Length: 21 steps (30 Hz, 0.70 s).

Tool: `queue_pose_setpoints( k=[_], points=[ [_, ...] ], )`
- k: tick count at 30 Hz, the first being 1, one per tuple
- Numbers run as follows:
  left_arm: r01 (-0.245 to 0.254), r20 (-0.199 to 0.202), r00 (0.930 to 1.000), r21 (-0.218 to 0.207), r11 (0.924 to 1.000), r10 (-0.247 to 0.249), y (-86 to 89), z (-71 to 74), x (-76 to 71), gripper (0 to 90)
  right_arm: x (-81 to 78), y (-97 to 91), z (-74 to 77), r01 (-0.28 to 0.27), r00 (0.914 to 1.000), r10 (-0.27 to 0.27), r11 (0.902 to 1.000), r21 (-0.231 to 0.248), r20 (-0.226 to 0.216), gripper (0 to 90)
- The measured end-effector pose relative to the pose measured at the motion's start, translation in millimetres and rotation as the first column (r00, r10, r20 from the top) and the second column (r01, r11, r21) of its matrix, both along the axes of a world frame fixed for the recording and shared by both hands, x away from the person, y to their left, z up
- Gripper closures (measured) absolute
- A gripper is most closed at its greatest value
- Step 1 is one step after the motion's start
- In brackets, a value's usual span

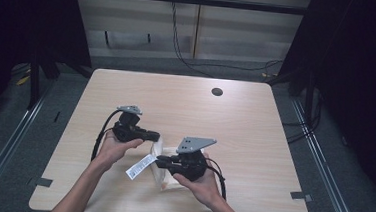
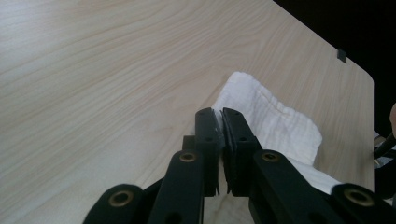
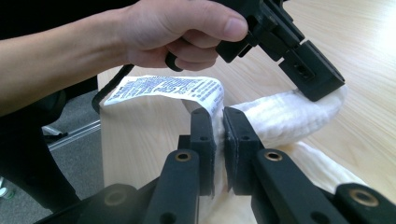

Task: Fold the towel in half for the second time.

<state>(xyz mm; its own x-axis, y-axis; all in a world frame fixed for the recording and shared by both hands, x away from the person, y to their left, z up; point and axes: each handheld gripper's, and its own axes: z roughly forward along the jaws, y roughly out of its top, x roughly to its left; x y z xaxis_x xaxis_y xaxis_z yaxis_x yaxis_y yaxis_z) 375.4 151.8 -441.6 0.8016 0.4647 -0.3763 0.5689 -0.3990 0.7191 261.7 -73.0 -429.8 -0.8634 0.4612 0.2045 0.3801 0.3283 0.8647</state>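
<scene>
The cloth (image 1: 164, 172) is white and lies near the front edge of the table (image 1: 245, 125), partly lifted between the two hands. The left gripper (image 1: 155, 135) pinches one edge of the cloth; in the left gripper view its jaws are pressed together on the white fabric (image 2: 271, 121). The right gripper (image 1: 161, 159) pinches the cloth too, just beside the printed label (image 3: 168, 88). The label hangs out toward the left hand (image 1: 115, 148).
</scene>
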Motion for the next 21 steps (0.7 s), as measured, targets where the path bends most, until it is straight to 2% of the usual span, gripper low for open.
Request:
queue_pose_setpoints(
  k=[6,8,12,21],
  points=[
    [-0.009,-0.017,0.9998,0.018,0.9998,0.009,-15.2,-5.5,5.5,85.8,5.5,-16.3,-7.6,0.034,0.9991,-0.033,0.9994,0.006,-0.028,83.4],
    [-0.011,-0.02,0.9997,0.009,0.9999,0.011,-18.8,-6.2,6.0,85.8,5.5,-19.6,-9.2,0.037,0.9988,-0.036,0.9993,0.005,-0.031,83.4],
    [0.002,-0.01,0.9999,0.023,0.9997,-0.002,-25.5,-3.7,5.3,85.8,4.2,-24.6,-9.9,0.037,0.999,-0.037,0.9993,-0.01,-0.027,83.4],
    [0.007,0.008,0.9999,0.018,0.9998,-0.007,-33.3,1.4,-2.3,85.8,-2.7,-28.7,-18.1,0.043,0.9985,-0.044,0.9984,-0.035,-0.032,83.3]
  ],
)
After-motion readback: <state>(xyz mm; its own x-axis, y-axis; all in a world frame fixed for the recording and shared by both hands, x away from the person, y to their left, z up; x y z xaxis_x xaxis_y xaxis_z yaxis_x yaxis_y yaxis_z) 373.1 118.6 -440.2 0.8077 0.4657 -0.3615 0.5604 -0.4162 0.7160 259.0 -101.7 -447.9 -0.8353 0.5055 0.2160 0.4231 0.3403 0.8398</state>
